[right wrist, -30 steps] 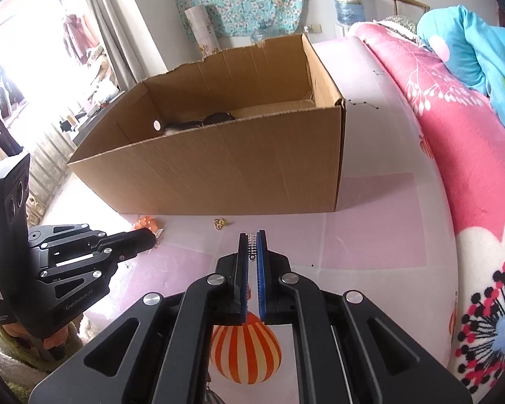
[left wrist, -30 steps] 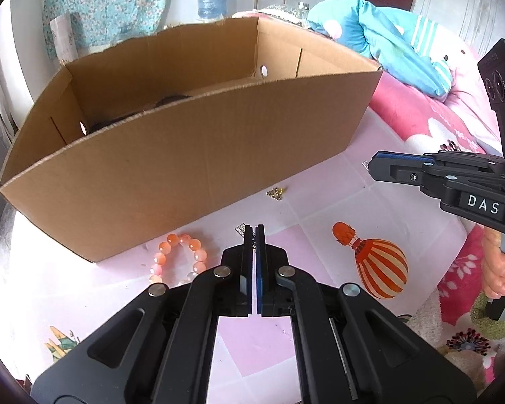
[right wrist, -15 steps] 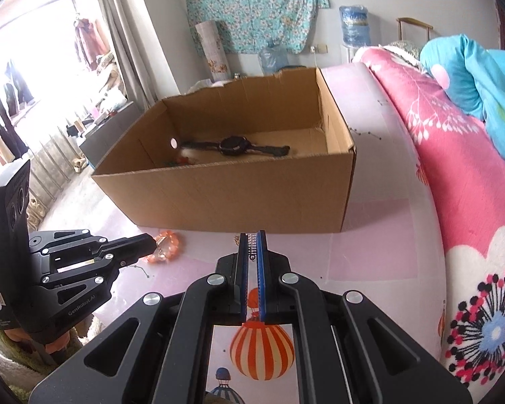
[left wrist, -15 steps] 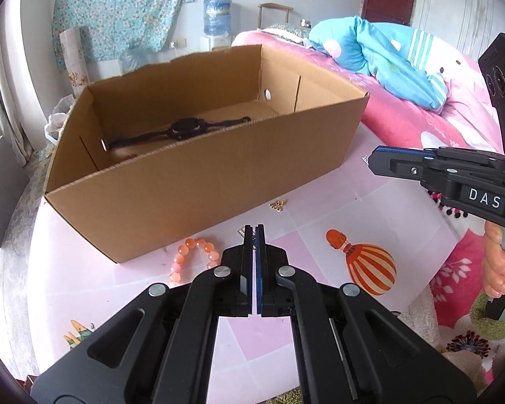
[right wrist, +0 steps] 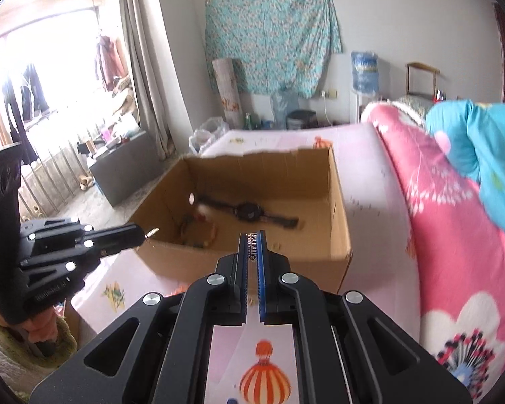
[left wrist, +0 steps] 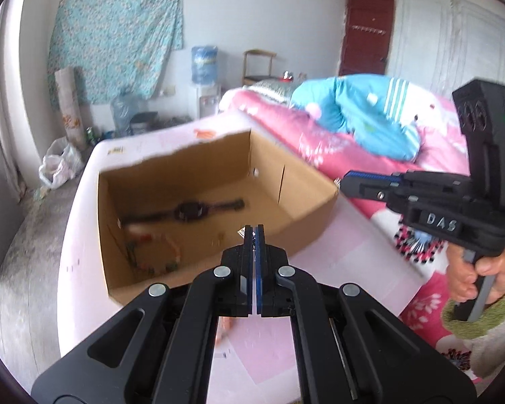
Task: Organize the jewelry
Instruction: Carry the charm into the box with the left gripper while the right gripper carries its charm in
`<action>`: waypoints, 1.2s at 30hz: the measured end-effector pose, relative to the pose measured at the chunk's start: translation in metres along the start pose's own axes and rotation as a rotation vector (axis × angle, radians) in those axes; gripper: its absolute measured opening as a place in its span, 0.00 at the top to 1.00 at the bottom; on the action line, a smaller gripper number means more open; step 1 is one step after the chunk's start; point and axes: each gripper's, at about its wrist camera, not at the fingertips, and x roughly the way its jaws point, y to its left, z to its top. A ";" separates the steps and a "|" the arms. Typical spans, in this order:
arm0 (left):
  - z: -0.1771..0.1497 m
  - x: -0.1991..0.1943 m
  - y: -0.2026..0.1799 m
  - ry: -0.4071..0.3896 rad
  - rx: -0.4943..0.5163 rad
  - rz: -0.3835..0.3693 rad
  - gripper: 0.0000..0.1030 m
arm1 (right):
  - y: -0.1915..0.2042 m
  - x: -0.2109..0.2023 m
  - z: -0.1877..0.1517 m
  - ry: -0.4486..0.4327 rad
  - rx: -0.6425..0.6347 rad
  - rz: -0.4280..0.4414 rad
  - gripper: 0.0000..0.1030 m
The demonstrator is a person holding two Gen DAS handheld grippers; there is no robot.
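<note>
An open cardboard box (left wrist: 306,232) (right wrist: 338,202) stands on the pink table. Inside lie a black wristwatch (left wrist: 188,210) (right wrist: 249,212) and a beaded bracelet (left wrist: 151,262) (right wrist: 202,232). My left gripper (left wrist: 253,230) is shut on a small gold earring, which shows at its tip in the right wrist view (right wrist: 151,232). It hangs above the box's near wall. My right gripper (right wrist: 253,237) is shut on a small silver jewelry piece (right wrist: 251,240) and is raised in front of the box. It also shows in the left wrist view (left wrist: 345,180).
The table cover (right wrist: 269,336) carries a printed orange hot-air balloon (right wrist: 264,382). An orange bead bracelet (left wrist: 224,328) lies on the table below my left gripper. A bed with a pink quilt (right wrist: 454,235) and a blue plush (left wrist: 357,114) runs along the right.
Both grippers have risen and tilted up, so the box now shows from above with its contents. The table jewelry has dropped out of sight beneath the grippers.
</note>
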 end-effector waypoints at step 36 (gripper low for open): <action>0.068 0.292 0.050 0.715 -0.251 -0.393 0.63 | -0.053 0.129 0.034 0.360 -0.125 0.121 0.95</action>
